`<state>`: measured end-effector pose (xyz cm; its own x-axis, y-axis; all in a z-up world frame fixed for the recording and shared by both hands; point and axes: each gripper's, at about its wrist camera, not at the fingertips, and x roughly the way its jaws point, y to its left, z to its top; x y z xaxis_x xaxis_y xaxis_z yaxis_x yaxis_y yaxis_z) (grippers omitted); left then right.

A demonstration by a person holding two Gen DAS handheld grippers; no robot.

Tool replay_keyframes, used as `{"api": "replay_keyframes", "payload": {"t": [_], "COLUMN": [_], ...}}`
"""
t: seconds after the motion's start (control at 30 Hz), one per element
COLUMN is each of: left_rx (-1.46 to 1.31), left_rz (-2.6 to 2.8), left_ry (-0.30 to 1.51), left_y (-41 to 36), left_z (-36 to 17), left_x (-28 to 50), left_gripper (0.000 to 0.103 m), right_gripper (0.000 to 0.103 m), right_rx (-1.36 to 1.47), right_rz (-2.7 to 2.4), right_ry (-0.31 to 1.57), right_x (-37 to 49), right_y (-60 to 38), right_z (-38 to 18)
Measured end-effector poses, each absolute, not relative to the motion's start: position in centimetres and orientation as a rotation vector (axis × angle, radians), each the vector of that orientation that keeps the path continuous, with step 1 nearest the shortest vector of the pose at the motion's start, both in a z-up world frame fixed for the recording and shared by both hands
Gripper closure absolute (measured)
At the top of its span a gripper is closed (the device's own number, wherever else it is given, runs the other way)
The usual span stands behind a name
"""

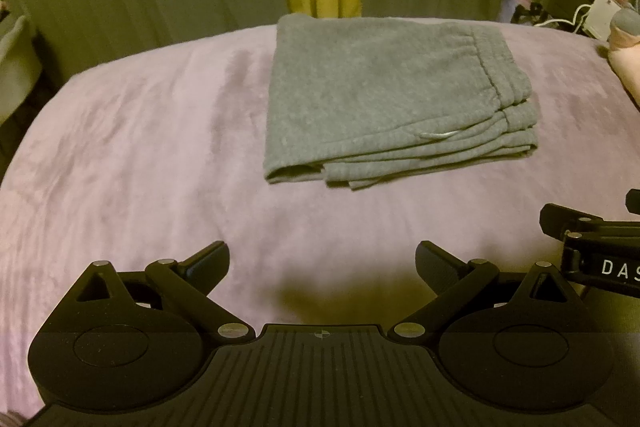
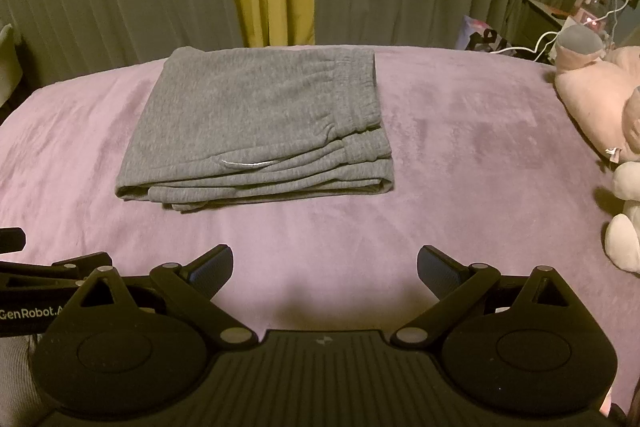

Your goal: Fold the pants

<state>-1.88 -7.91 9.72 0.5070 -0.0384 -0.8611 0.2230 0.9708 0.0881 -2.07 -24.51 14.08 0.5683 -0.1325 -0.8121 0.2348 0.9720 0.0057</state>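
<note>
With the pants (image 1: 384, 95) lying folded in a compact stack at the far edge of the bed (image 1: 140, 155), the job looks done, so neither tool touches them. Left tongs (image 1: 322, 263) and right tongs (image 2: 325, 267) hang wide and empty over the near edge. Stack's far side is hidden; plush toys (image 2: 600, 99) are cut off at the right edge.

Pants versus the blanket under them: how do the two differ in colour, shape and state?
The pants are grey; the blanket is lilac. The pants are folded into a compact stack of layers with a waistband and drawstring showing; the blanket lies spread in a single layer across the bed. The pants cover a small patch; the blanket runs past the frame edges. Both are soft fabric, and neither gripper touches them.
</note>
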Motion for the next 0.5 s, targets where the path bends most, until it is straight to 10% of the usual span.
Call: {"api": "replay_keyframes", "payload": {"t": [0.5], "left_rx": [0.203], "left_rz": [-0.158], "left_ry": [1.036], "left_y": [-8.1], "left_z": [9.63], "left_x": [-1.78], "left_gripper": [0.001], "right_gripper": [0.004], "right_rx": [0.122], "right_rz": [-0.213], "right_ry": [0.946], "right_x": [-1.96], "right_y": [-24.57], "right_z": [13.82]}}
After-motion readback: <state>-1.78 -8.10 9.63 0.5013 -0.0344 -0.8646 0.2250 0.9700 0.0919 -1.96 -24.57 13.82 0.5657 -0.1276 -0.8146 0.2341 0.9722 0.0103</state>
